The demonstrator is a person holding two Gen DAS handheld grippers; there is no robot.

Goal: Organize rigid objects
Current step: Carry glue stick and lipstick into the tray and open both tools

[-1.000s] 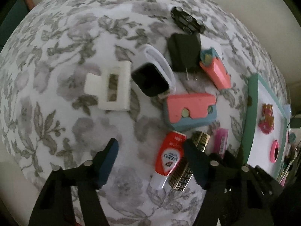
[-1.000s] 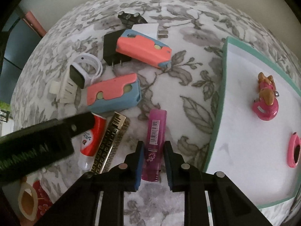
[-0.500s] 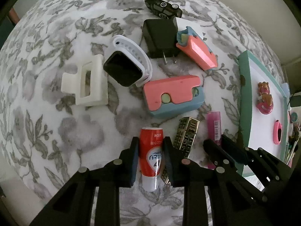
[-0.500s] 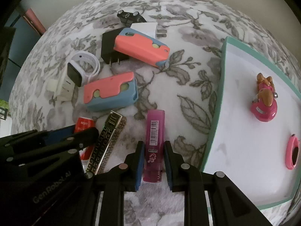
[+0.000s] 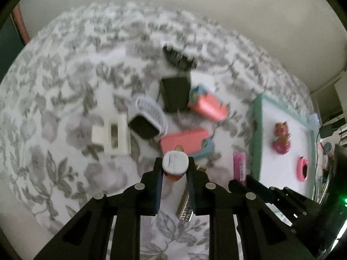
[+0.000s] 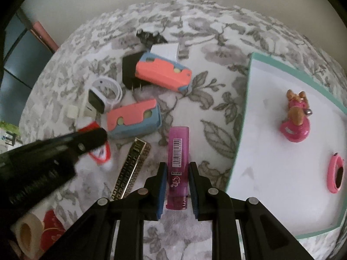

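My left gripper (image 5: 174, 170) is shut on a red-and-white tube (image 5: 175, 162) and holds it off the floral cloth, white end toward the camera. In the right wrist view that gripper is a blurred black shape (image 6: 65, 149) with the tube (image 6: 102, 156) hanging from it. My right gripper (image 6: 177, 170) is shut on a pink lighter (image 6: 178, 151) that lies on the cloth, barcode up. A teal-rimmed white tray (image 6: 244, 117) sits just right of the lighter and holds a pink dog figure (image 6: 295, 123) and a pink ring-shaped piece (image 6: 335, 173).
On the cloth lie a gold patterned bar (image 6: 132, 169), two pink-and-blue cases (image 6: 134, 118) (image 6: 162, 73), a black charger (image 6: 129, 72), a white-strapped watch (image 6: 102, 96), a white clip (image 5: 112, 135) and a toy car (image 6: 149, 36). A tape roll (image 6: 26, 234) lies at bottom left.
My left gripper closed around the red-and-white tube and lifted it off the cloth, tipping it upright. The right gripper stayed shut on the pink lighter, in place.
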